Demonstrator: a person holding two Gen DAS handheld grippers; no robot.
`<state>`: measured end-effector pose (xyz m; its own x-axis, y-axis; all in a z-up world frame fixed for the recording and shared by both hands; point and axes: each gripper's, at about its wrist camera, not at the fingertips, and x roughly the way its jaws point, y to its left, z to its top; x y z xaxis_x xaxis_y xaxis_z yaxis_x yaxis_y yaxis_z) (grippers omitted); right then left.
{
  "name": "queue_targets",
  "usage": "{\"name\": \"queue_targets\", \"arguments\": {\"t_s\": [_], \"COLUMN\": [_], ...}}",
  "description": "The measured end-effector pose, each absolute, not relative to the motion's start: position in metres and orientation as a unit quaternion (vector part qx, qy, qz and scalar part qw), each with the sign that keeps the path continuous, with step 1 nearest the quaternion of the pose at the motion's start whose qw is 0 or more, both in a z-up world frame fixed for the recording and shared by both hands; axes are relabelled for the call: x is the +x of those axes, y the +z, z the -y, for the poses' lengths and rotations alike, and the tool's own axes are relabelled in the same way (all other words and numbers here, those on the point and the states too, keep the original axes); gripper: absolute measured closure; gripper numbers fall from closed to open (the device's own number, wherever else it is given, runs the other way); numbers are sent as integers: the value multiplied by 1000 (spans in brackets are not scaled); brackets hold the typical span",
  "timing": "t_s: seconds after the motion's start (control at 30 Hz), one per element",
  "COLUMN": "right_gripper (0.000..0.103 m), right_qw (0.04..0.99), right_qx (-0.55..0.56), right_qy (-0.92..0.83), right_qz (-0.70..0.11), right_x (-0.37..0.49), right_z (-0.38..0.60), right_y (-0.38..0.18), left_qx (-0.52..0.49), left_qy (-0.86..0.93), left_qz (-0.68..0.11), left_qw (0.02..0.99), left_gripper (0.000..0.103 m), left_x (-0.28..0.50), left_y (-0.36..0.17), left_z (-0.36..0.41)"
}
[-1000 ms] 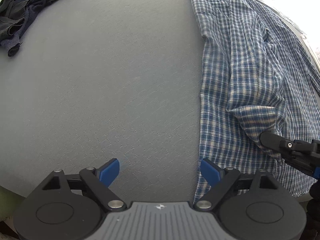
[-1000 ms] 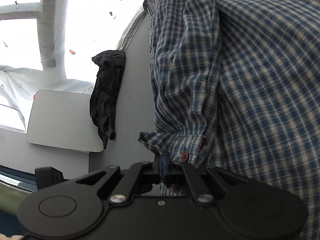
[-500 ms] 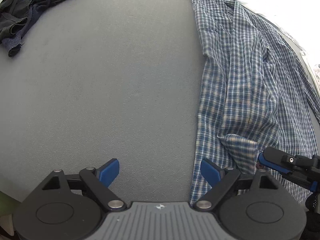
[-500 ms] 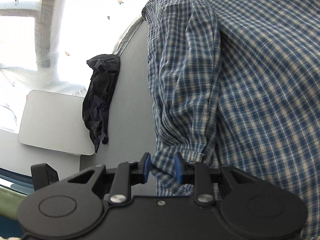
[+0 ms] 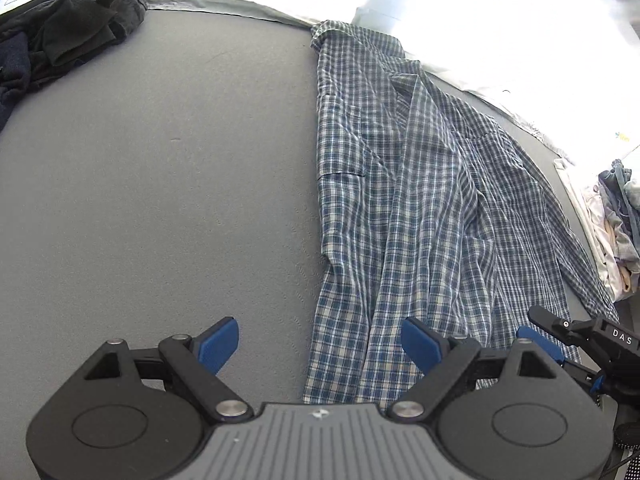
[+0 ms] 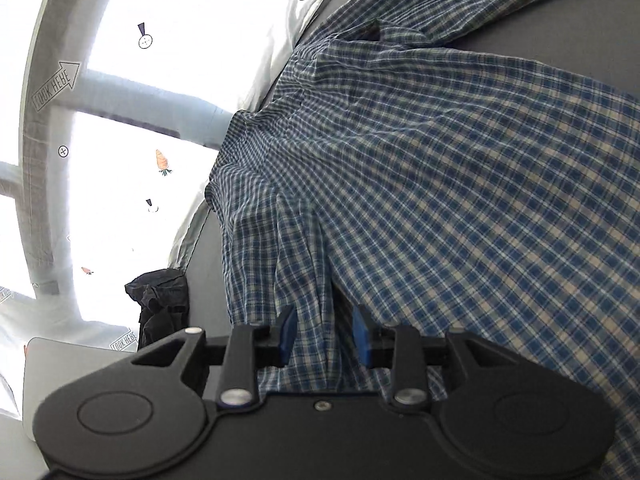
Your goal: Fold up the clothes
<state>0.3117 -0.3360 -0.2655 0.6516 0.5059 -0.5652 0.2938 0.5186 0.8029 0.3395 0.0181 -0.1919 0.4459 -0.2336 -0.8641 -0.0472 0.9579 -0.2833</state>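
Left wrist: left claw (image 5: 320, 344) wide open, empty, above plaid shirt (image 5: 416, 208) edge on grey surface (image 5: 160, 200).
Right wrist: right claw (image 6: 325, 334) parted, cloth between, not pinched. Sleeve fold placed; next, regrasp hem.

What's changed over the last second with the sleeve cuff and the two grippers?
The right gripper has let go of the plaid shirt; its cuff now lies folded over the shirt body, and the jaws stand apart, pulled back toward the near hem. The left gripper stays wide open and empty. The dark clothes pile is untouched.
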Motion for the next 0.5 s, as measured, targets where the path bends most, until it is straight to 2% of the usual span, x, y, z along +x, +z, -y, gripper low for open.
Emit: {"name": "queue_targets", "arguments": {"t_s": [0.23, 0.37, 0.5], "right_gripper": [71, 71, 74], "right_qw": [764, 751, 741], "right_qx": [490, 502, 501], "right_qy": [71, 74, 90], "right_qz": [-414, -422, -438], "right_x": [382, 419, 443], "right_z": [340, 341, 337], "right_y": [-283, -291, -300], "left_qx": [-106, -108, -108], "left_qy": [-116, -136, -165], "left_qz": [-483, -473, -462], "left_qw": [861, 864, 865], "left_gripper": [16, 32, 33], "left_x": [427, 484, 536], "left_y": [-201, -203, -212], "left_z": [13, 25, 40]}}
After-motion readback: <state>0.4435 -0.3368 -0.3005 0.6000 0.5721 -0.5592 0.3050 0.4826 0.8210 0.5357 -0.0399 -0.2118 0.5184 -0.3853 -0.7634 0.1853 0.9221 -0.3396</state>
